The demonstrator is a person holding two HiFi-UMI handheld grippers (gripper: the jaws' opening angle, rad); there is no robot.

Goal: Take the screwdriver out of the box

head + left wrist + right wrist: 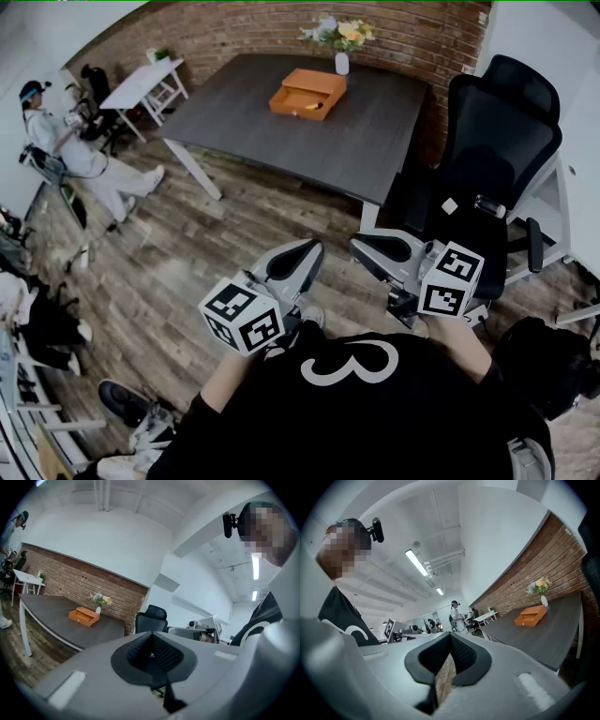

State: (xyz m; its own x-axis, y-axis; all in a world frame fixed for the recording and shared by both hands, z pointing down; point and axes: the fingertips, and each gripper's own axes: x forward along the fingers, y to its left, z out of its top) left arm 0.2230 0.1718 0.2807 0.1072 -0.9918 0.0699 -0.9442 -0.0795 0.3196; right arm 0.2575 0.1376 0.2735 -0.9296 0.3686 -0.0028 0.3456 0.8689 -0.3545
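Left tongs (305, 251) were fully closed, pads together, nothing between them; the left gripper view (151, 637) showed the same. Right tongs (370, 246) were also closed at the tips and empty, with only a thin slit lower down showing floor through it (450, 637). Both were held level, close to the person's chest, side by side but apart, over the wood floor (187, 262).

The orange box (307, 93) sat on the dark counter (375, 131), well away from both tongs, toward the far edge near the brick wall (281, 28). It also showed in the left gripper view (84, 616) and the right gripper view (530, 615). The box was open, with a small yellow thing (314, 107) lying in its lower front part; too small to tell if that was the screwdriver. No screwdriver showed outside the box.

A white vase with flowers (341, 42) stood on the counter just behind the box. A black office chair (492, 159) stood at the counter's right end, close to the right tongs. A seated person (66, 141) was far left, near a small white table (141, 84).
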